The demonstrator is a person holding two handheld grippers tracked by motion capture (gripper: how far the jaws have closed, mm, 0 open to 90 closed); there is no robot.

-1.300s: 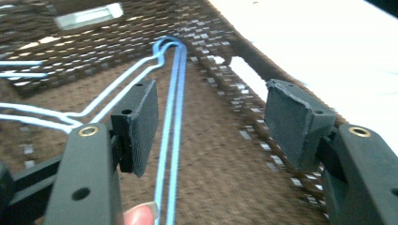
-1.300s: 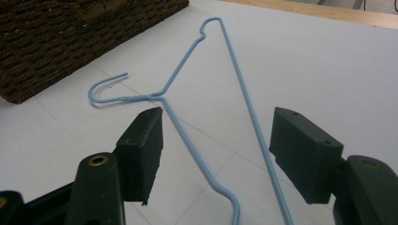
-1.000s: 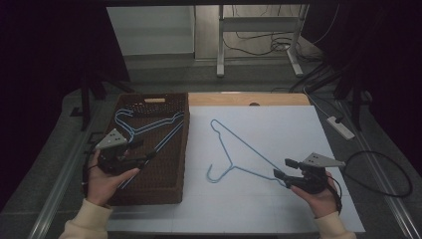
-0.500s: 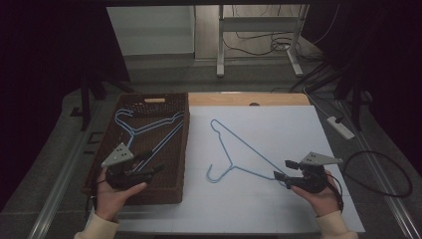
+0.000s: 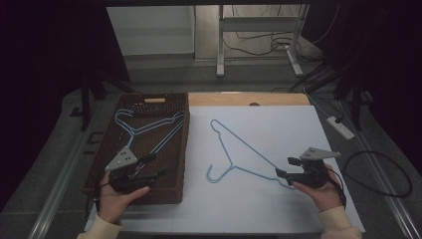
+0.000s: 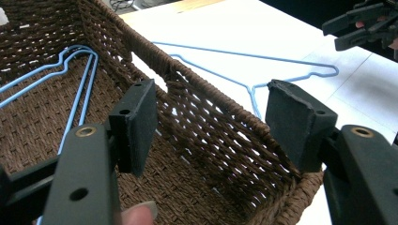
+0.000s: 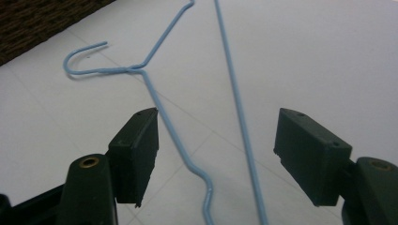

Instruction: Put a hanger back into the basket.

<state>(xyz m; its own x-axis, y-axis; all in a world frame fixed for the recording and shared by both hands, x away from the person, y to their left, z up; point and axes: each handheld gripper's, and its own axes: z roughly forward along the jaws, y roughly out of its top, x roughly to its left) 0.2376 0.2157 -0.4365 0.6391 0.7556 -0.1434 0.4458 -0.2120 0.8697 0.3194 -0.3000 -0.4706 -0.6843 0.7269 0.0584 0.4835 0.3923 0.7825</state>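
- The left gripper (image 5: pixel 152 172) sits low over the near end of the basket (image 5: pixel 179 149), held from below by the left hand (image 5: pixel 117 196), with its jaws pointing toward the table's middle.
- In the left gripper view its jaws stand wide and released, one on each side of the basket's near right wall, not pressing it.
- The right gripper (image 5: pixel 282 169) rests at the near right of the white table (image 5: pixel 278 124), cupped in the right hand (image 5: pixel 321 191), jaws pointing left at the loose hanger (image 5: pixel 239 149).
- In the right gripper view its jaws have just been opening; they stand apart with two of the hanger's wires (image 7: pixel 239 103) running between them, pads clear of both.
- The loose hanger is thin blue wire, lying flat on the table just right of the basket, its hook (image 7: pixel 80 61) turned toward the near edge.
- The basket is dark brown woven wicker, rectangular, with a slot handle at the far end.
- Two more blue wire hangers (image 5: pixel 144 127) lie flat inside it, stacked.
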